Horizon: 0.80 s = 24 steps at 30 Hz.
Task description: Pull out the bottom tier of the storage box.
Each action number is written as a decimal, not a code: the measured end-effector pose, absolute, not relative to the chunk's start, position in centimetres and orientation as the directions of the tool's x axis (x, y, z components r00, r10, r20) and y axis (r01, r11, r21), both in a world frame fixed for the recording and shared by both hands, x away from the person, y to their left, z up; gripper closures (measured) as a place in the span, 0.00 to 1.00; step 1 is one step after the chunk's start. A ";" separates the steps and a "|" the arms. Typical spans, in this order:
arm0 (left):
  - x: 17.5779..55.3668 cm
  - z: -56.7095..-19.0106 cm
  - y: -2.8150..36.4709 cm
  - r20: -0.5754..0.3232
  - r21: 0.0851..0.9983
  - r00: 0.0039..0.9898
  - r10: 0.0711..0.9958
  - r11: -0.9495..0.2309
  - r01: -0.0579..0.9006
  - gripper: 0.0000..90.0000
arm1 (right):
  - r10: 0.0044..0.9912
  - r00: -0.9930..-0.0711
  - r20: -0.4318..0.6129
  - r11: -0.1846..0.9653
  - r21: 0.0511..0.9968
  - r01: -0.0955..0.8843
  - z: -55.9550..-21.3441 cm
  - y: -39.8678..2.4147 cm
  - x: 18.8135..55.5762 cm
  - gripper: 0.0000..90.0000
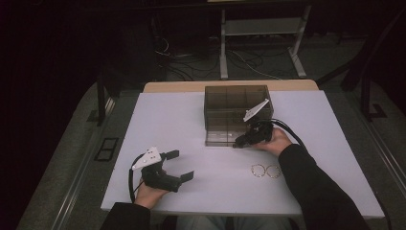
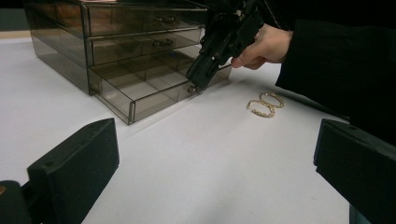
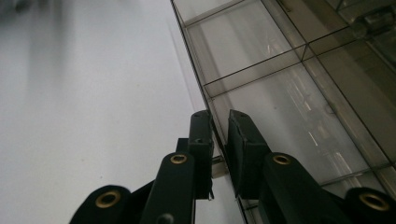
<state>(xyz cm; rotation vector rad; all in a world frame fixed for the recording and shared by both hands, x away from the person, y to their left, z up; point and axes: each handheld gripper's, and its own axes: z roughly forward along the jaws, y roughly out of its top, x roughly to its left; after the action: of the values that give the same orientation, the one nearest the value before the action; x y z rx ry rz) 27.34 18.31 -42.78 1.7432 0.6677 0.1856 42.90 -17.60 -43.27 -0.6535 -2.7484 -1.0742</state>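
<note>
A smoky see-through drawer box [image 1: 238,108] stands at the back middle of the white table [image 1: 167,120]. Its bottom drawer [image 2: 140,88] is pulled out toward me, and its compartments look bare. My right gripper [image 1: 238,143] [image 2: 192,87] is at that drawer's front right corner. Its jaws [image 3: 219,126] are pinched on the drawer's front wall by a small metal knob. My left gripper [image 1: 179,165] [image 2: 215,158] rests at the table's front left, jaws wide apart with nothing between them. Two gold hoops [image 1: 265,170] [image 2: 265,105] lie side by side in front of my right hand.
The table's wooden back edge [image 1: 230,86] runs just behind the box. Beyond it are a metal desk frame [image 1: 261,43] and cables on the floor. Bare white tabletop stretches between my two hands.
</note>
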 end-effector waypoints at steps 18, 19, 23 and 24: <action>27.3 -42.8 18.3 -0.221 0.931 0.822 0.525 -0.136 0.338 0.00 | 0.335 -0.904 0.267 0.662 0.615 0.427 -43.3 -17.6 42.1 0.88; 27.3 -42.8 18.3 -0.222 0.931 0.822 0.525 -0.135 0.338 0.00 | 0.336 -0.903 0.268 0.662 0.614 0.429 -43.2 -17.6 42.1 0.88; 27.3 -42.8 18.3 -0.219 0.932 0.822 0.526 -0.136 0.335 0.00 | 0.342 -0.899 0.273 0.652 0.620 0.436 -43.1 -17.6 42.1 0.84; 27.3 -42.8 18.4 -0.220 0.932 0.821 0.526 -0.135 0.336 0.00 | 0.347 -0.899 0.269 0.650 0.622 0.437 -42.9 -17.6 42.1 0.83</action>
<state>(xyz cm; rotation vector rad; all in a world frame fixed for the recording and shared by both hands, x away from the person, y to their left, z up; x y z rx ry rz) 27.33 18.36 -42.79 1.7431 0.6700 0.1869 42.09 -17.56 -42.94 -0.6530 -2.7381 -1.0830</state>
